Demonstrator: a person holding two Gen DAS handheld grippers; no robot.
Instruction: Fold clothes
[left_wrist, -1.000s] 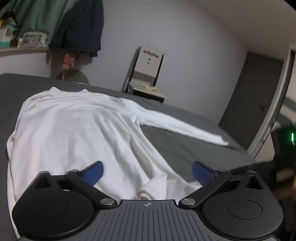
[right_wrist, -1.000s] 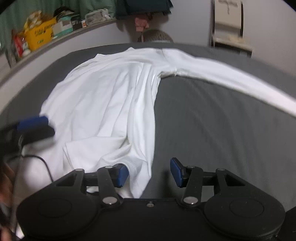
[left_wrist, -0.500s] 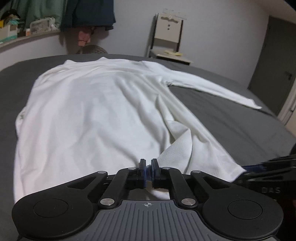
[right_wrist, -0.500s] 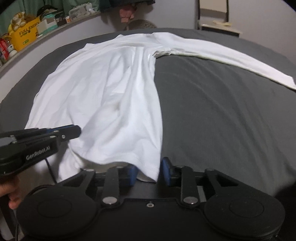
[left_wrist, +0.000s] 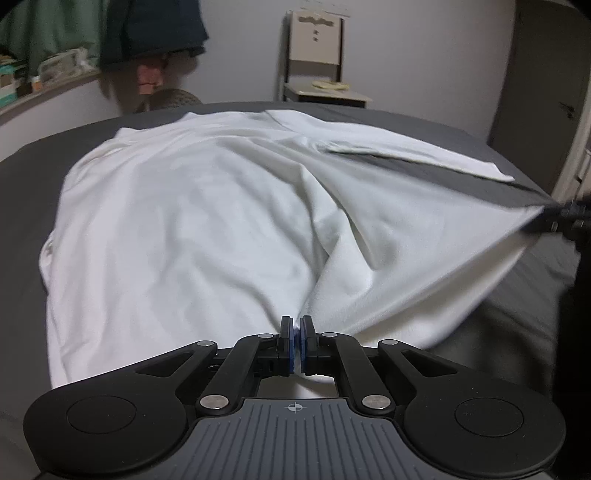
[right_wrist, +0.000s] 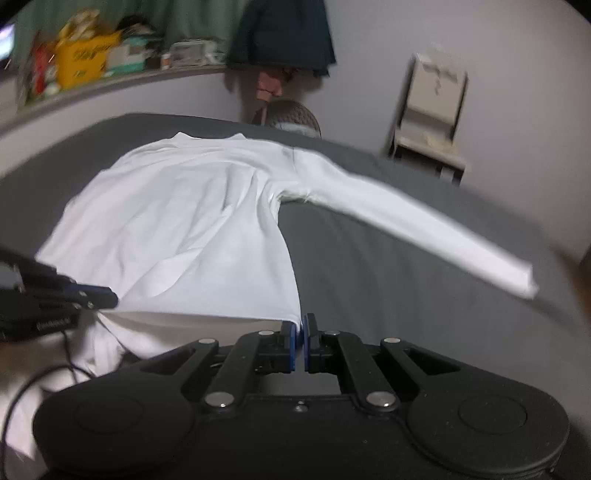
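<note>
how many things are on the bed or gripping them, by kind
white long-sleeved shirt: 1
grippers shut on the shirt's hem: 2, left gripper and right gripper
grey bed beneath: 1
total: 4

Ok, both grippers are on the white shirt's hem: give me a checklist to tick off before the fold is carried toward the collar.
1. Left gripper shut on the white shirt, fabric between its fingers: ok.
2. Right gripper shut on the hem corner: ok.
3. Hem lifted and taut between the two grippers: ok in the right wrist view.
4. Body of the shirt smooth: not ok, a deep crease runs up from the left gripper.
5. Right sleeve folded in: not ok, it lies stretched out on the grey bed.
6. Other sleeve's position: cannot tell, it is not clearly visible.
</note>
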